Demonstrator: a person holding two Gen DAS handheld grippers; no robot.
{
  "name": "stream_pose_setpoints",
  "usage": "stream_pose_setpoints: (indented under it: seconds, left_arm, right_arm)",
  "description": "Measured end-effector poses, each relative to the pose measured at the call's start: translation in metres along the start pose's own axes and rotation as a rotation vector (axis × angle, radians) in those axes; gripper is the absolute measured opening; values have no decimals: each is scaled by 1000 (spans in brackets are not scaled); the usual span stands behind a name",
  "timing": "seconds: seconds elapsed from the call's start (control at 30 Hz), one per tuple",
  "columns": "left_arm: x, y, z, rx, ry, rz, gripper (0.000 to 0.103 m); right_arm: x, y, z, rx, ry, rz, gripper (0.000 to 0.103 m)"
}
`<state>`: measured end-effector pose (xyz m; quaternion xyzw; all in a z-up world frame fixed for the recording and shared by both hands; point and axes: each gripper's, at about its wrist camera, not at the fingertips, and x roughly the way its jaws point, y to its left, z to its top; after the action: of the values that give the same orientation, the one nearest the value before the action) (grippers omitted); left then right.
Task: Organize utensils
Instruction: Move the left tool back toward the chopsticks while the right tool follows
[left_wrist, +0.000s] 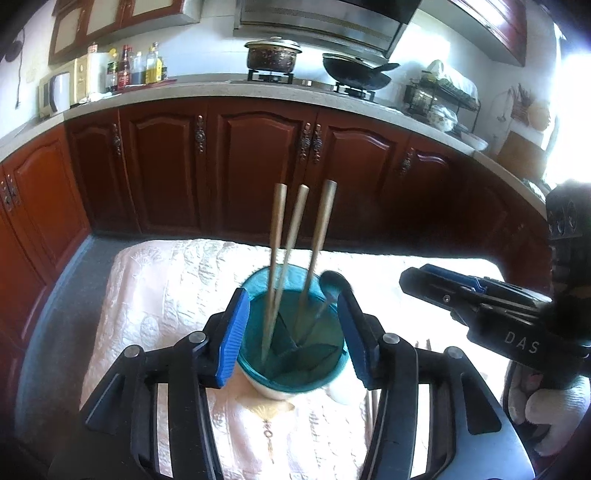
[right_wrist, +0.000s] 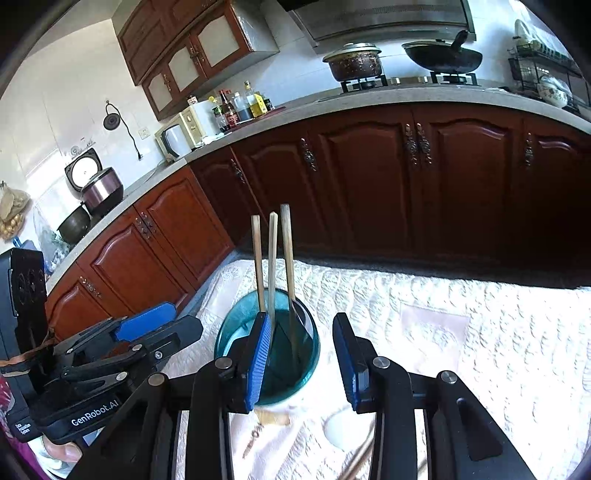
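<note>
A teal utensil holder (left_wrist: 291, 347) with inner dividers stands on the white quilted cloth (left_wrist: 173, 288). Three tan chopsticks (left_wrist: 291, 240) and a blurred spoon (left_wrist: 332, 286) stand in it. My left gripper (left_wrist: 293, 332) is open with its blue pads on either side of the holder, not gripping it. In the right wrist view the holder (right_wrist: 269, 350) and chopsticks (right_wrist: 273, 258) sit just left of my open, empty right gripper (right_wrist: 301, 362). A white spoon (right_wrist: 341, 428) and more chopsticks (right_wrist: 360, 458) lie on the cloth below it. Each gripper shows in the other's view, the right one (left_wrist: 476, 299), the left one (right_wrist: 122, 343).
The cloth-covered table (right_wrist: 461, 332) ends ahead at a dark floor strip and red-brown cabinets (left_wrist: 258, 166). The counter behind holds a pot (left_wrist: 273, 55), a wok (left_wrist: 356, 72), bottles (left_wrist: 136, 70) and a dish rack (left_wrist: 439, 96).
</note>
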<state>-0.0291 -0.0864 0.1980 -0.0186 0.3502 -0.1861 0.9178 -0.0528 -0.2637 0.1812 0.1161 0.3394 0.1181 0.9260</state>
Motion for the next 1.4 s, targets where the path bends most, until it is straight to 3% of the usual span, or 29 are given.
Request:
stream_pose_setpoints:
  seconds: [0.33, 0.7, 1.1, 1.4]
  left_arm:
    - [-5, -33, -27, 66, 53, -56, 50]
    - [9, -51, -59, 80, 150, -113, 50]
    - [41, -78, -101, 148, 271, -141, 50]
    - [67, -108, -105, 201, 319, -161, 50]
  right_arm:
    - [-27, -22, -38, 18, 41, -70, 34]
    - [-46, -76, -90, 113, 108, -150, 35]
    - [-12, -135, -147, 215, 246, -230, 32]
    - [27, -174, -144, 253, 274, -288, 19]
